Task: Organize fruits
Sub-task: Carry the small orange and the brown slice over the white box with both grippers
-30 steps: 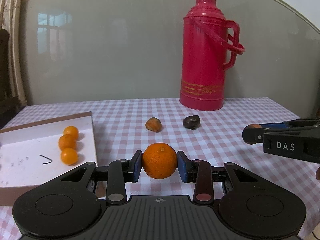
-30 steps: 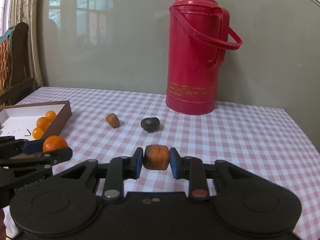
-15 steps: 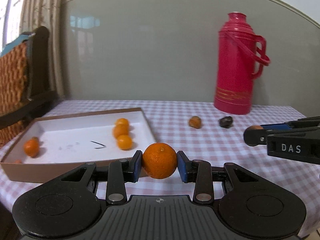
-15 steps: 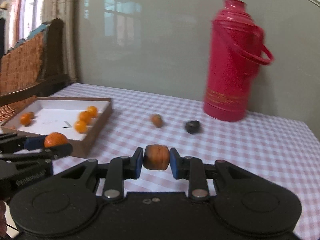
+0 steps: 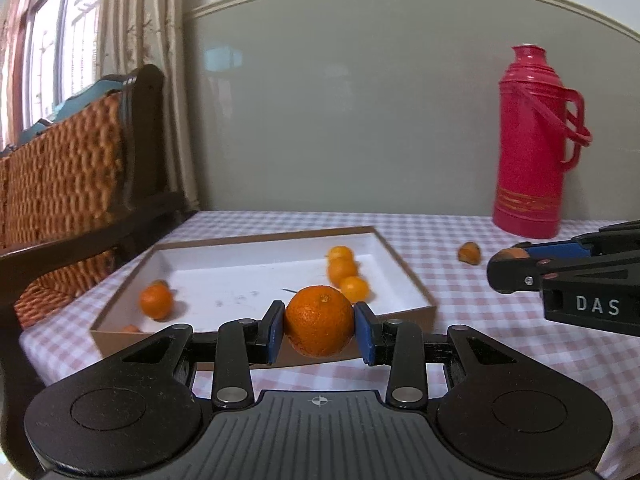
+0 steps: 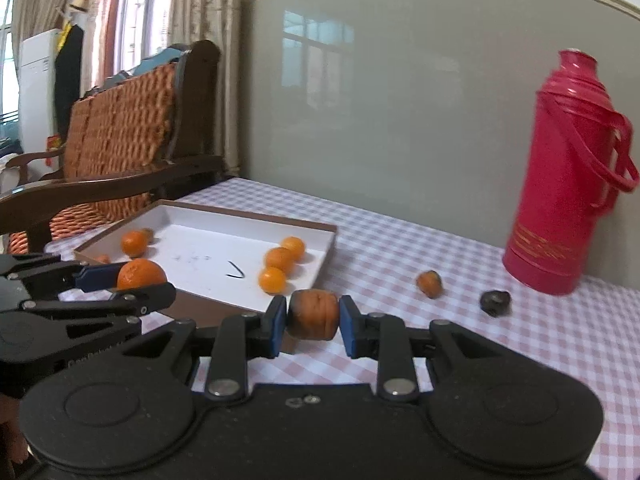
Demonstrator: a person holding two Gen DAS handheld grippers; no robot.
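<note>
Two fruits carried toward box (image 5: pixel 404 280), centre frame: orange (image 5: pixel 319 320) squeezed in left gripper (image 5: pixel 319 330), brown wrinkled fruit (image 6: pixel 313 314) pinched in right gripper (image 6: pixel 313 322). Next: over box, lower, let go gently.

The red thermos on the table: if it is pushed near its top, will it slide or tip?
The thermos is tall on a narrow base, so it probably tips. The checked cloth may grip the base, not let it slide.

The right tool (image 5: pixel 505 257) runs off the left wrist view's right edge. The red thermos (image 6: pixel 568 184) is motion-blurred. The orange scrap (image 5: pixel 130 328) behind the box (image 5: pixel 404 260) wall is half hidden.
</note>
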